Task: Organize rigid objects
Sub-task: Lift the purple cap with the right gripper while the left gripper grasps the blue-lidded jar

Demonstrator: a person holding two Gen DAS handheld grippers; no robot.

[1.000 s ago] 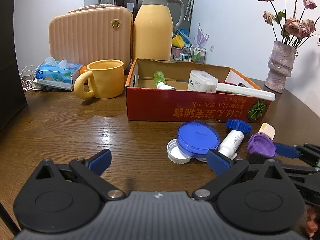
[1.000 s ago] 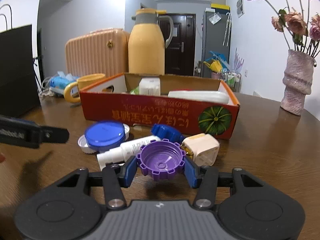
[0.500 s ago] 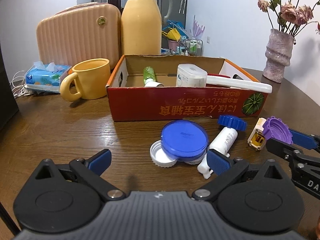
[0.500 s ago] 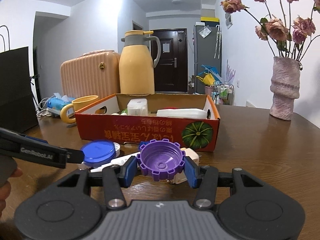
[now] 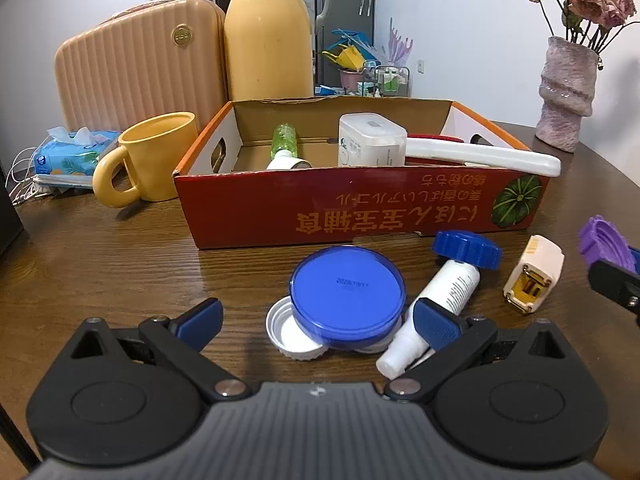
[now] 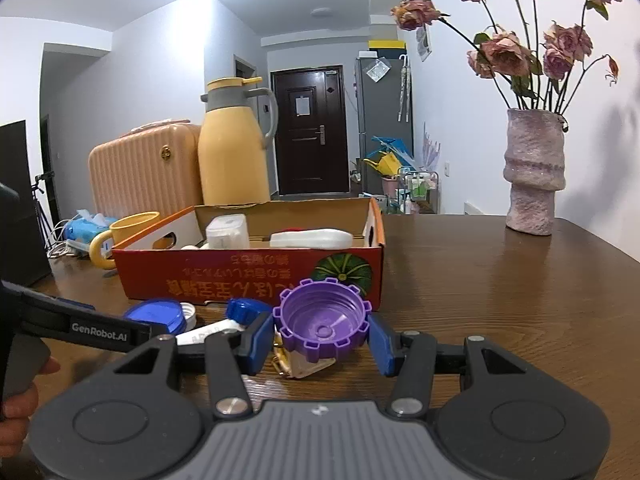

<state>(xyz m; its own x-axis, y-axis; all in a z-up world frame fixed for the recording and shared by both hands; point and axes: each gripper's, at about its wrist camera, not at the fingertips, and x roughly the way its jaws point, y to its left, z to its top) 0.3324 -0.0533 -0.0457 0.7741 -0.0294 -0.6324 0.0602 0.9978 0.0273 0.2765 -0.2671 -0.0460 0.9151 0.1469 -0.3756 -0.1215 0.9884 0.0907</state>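
Note:
My right gripper (image 6: 320, 339) is shut on a purple ridged cap (image 6: 322, 320) and holds it above the table, in front of the red cardboard box (image 6: 248, 276). In the left wrist view that cap (image 5: 604, 240) shows at the far right edge. My left gripper (image 5: 318, 320) is open, low over the table. Its jaws stand on either side of a blue round lid (image 5: 347, 296), which rests on a white cap (image 5: 290, 334). A white tube with a blue cap (image 5: 448, 288) lies by the right fingertip. A cream plug adapter (image 5: 534, 276) lies further right.
The box (image 5: 360, 208) holds a green bottle (image 5: 285, 140), a white container (image 5: 370, 144) and a long white object (image 5: 480, 156). A yellow mug (image 5: 156, 156), tissue pack (image 5: 68, 156), thermos (image 5: 268, 40) and case (image 5: 140, 68) stand behind. A vase (image 6: 534, 176) stands at the right.
The right gripper has lifted the purple cap off the table, away from the adapter and tube. The left gripper has come forward and lower, closer to the blue lid.

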